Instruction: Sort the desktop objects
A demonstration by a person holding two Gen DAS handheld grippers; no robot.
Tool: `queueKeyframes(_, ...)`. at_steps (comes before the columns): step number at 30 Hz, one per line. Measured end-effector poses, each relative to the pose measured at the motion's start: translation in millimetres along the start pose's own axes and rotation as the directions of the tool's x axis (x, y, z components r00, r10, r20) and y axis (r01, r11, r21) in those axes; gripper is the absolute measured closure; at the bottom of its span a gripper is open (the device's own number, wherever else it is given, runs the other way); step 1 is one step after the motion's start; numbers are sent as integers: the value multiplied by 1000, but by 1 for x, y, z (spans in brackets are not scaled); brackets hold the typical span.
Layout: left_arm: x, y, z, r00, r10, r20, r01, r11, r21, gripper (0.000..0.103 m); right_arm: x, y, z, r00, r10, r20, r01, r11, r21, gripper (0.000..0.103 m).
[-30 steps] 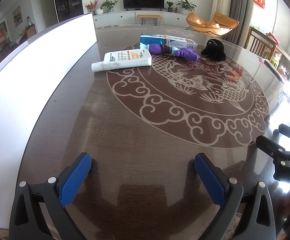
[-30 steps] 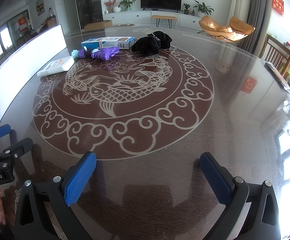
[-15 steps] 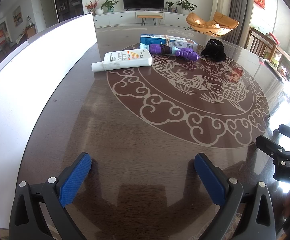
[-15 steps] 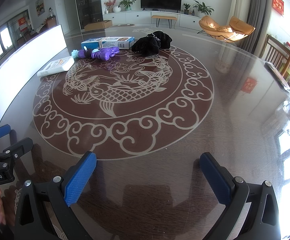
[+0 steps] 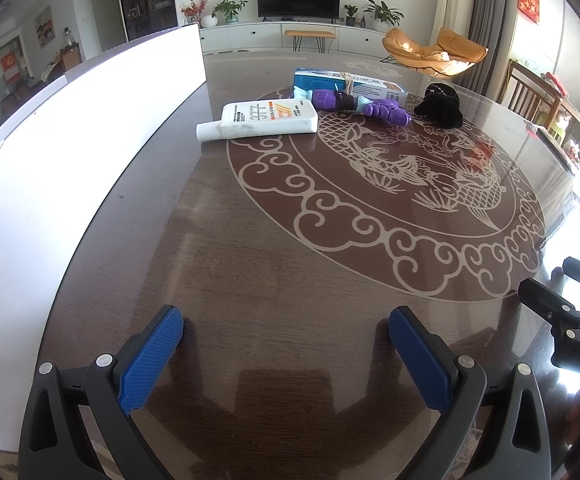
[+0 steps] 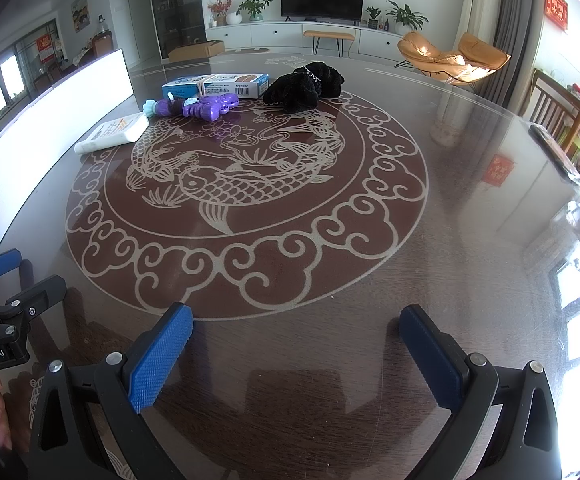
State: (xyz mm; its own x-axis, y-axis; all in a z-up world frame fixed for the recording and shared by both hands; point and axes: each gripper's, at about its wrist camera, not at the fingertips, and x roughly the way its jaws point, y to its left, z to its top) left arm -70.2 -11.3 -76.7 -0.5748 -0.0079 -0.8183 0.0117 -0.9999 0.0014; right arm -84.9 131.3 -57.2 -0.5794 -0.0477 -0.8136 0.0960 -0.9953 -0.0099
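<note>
A white flat bottle (image 5: 266, 121) (image 6: 114, 134), a purple toy (image 5: 353, 103) (image 6: 198, 107), a blue-and-white box (image 5: 349, 83) (image 6: 218, 84) and a black cloth bundle (image 5: 439, 105) (image 6: 303, 86) lie in a row at the far side of the dark round table (image 5: 290, 264) (image 6: 469, 240). My left gripper (image 5: 286, 356) is open and empty near the table's near edge. My right gripper (image 6: 295, 356) is open and empty, to the right of the left one. Both are far from the objects.
A white upright board (image 5: 70, 140) (image 6: 50, 120) runs along the table's left side. The right gripper shows at the right edge of the left wrist view (image 5: 569, 320). The left gripper shows at the left edge of the right wrist view (image 6: 6, 300). A dark flat object (image 6: 553, 152) lies at the far right edge.
</note>
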Motion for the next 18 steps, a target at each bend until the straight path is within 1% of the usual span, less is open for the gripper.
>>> queueKeyframes(2, 0, 3, 0, 1000, 8, 0, -8, 1000, -13, 0, 0, 0, 0, 1000, 0, 0, 0, 1000, 0, 0)
queueKeyframes(18, 0, 3, -1, 1000, 10, 0, -10, 1000, -13, 0, 0, 0, 0, 1000, 0, 0, 0, 1000, 0, 0)
